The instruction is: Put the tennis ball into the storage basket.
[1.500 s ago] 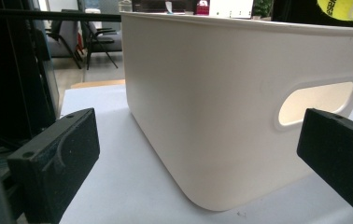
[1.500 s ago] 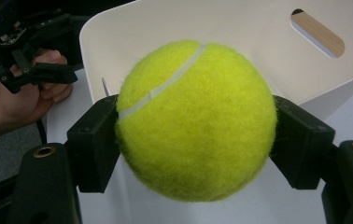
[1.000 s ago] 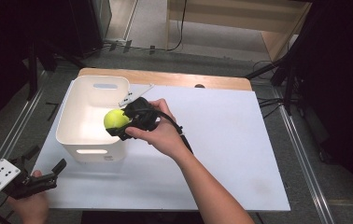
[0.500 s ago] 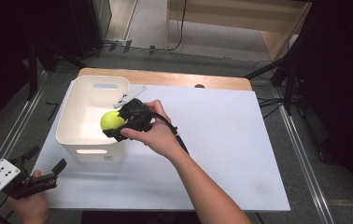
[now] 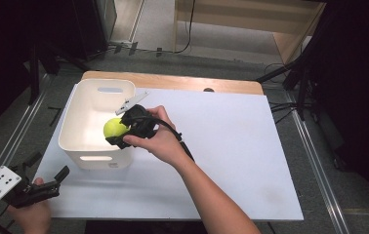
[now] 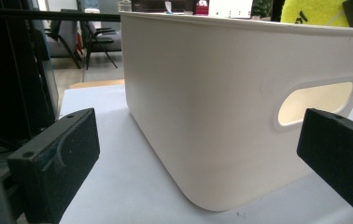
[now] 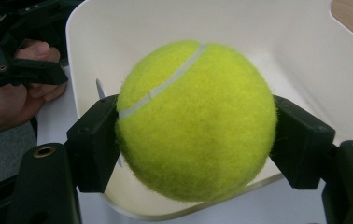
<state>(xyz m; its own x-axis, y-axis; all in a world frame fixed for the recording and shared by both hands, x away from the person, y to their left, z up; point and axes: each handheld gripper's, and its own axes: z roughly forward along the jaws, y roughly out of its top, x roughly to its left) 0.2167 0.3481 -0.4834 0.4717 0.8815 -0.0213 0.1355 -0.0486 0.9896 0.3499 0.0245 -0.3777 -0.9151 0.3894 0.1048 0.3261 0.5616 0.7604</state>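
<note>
Tennis ball (image 7: 195, 121) clamped between the two black jaws of the right gripper (image 5: 124, 131), held above the open top of a white plastic bin (image 5: 77, 127) on the table's white mat (image 5: 231, 146). The ball sits over the bin's right-hand side, above the rim, its pale seam facing upward in the right gripper view. The person's right hand (image 5: 158, 139) wraps the tool from the bin's right, forearm stretching back toward the near edge. The left gripper (image 5: 43, 187) rests near the mat's front-left corner, just in front of the bin, jaws spread apart and grasping nothing; through them the bin's near wall and its oval handle slot (image 6: 314, 103) are seen close up.
</note>
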